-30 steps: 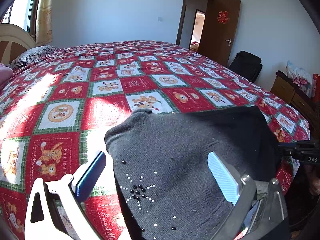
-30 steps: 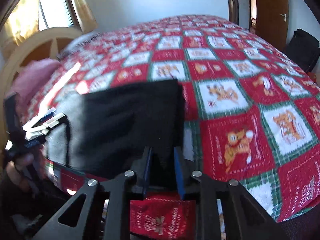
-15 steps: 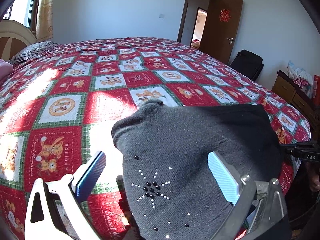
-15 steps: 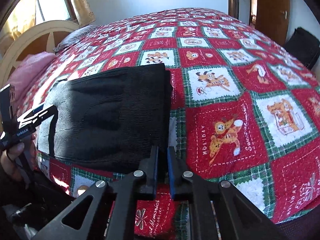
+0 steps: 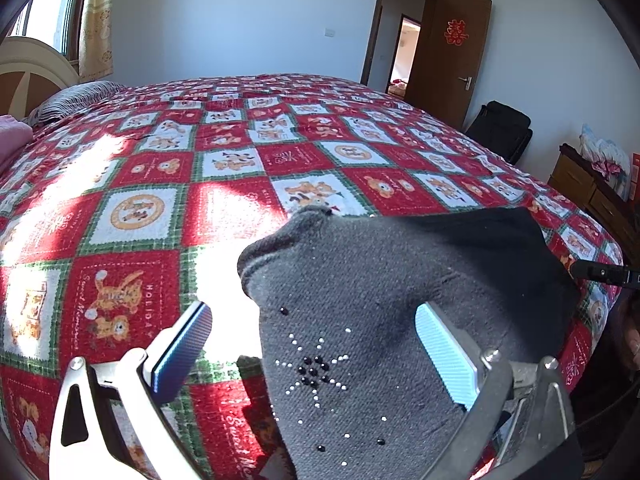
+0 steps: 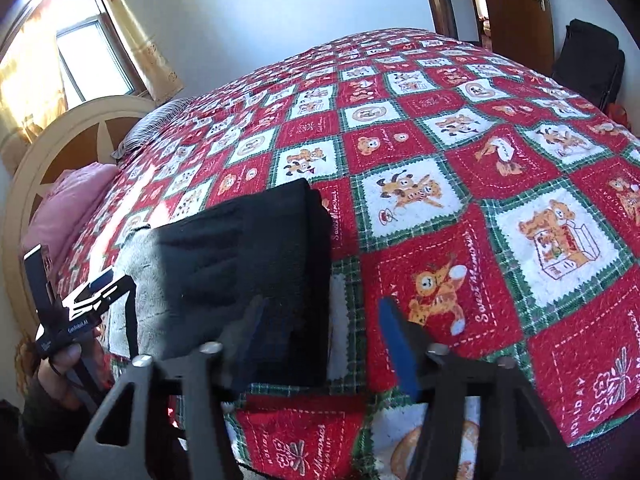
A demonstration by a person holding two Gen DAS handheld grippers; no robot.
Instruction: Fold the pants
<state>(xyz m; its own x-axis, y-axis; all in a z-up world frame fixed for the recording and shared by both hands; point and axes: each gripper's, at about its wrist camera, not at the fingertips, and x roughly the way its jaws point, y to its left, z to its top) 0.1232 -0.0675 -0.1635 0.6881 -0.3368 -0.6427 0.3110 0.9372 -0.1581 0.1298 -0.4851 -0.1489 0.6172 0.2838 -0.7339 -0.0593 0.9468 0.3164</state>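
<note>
Dark grey pants (image 5: 392, 288) with a rhinestone star lie folded at the near edge of the bed. In the right wrist view they show as a black folded stack (image 6: 248, 264). My left gripper (image 5: 312, 352) is open, its jaws wide on either side of the studded end, not touching it. My right gripper (image 6: 320, 336) is open over the folded edge of the pants, with its left finger blurred. The left gripper also shows in the right wrist view (image 6: 80, 304), held by a hand.
The bed carries a red, white and green patchwork quilt (image 5: 200, 168). A headboard (image 6: 76, 140) and a pink pillow (image 6: 64, 208) stand at the far end. A brown door (image 5: 452, 52), a black bag (image 5: 504, 128) and a wooden dresser (image 5: 592, 192) are on the right.
My right gripper was shut on the edge of the pants and has opened and let go. The left gripper stays open; the pants have settled a little to the right.
</note>
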